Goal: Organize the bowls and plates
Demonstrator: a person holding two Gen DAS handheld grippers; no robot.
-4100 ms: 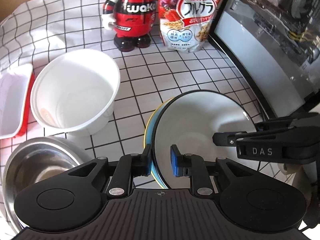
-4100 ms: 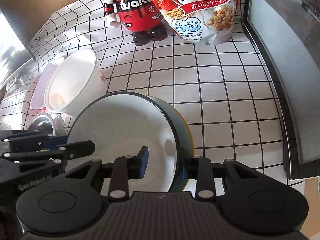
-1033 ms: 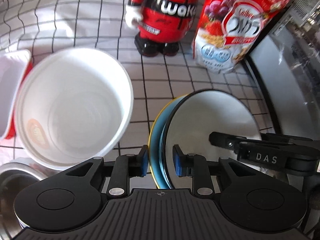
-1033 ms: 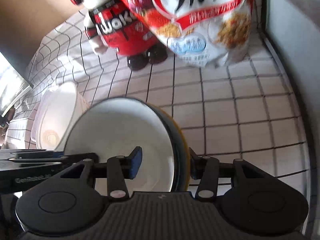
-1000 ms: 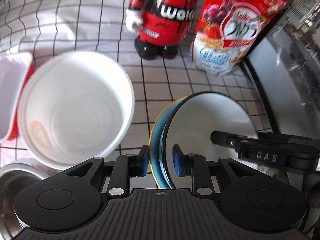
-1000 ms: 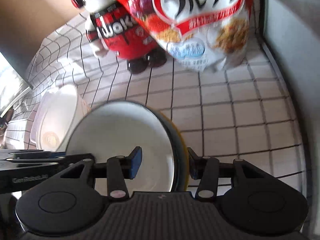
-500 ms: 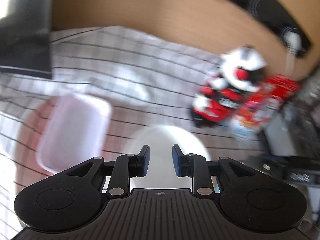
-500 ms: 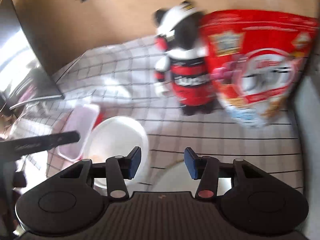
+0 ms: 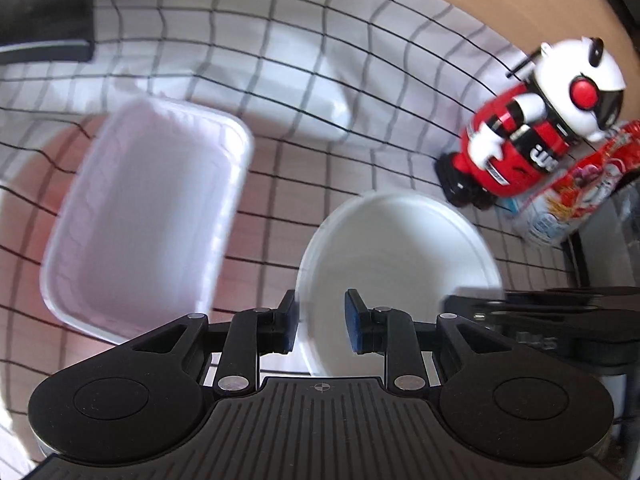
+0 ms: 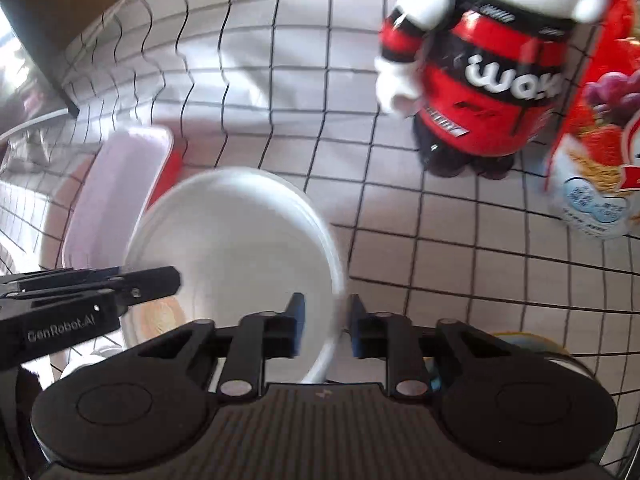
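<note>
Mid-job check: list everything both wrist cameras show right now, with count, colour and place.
white bowl: one, white, round, centre, just ahead of both grippers
tray: one, pale pink inside, red outside, rectangular, left of the bowl
stacked bowls: count unclear, blue and yellow rim, mostly hidden behind the right gripper
figurine: one, red, white and black, far right
cereal bag: one, red, beside the figurine
tablecloth: one, white with black grid, under everything
black panel: one, far left corner
left hand-held gripper: open, astride the bowl's rim
right hand-held gripper: closed on the opposite rim
</note>
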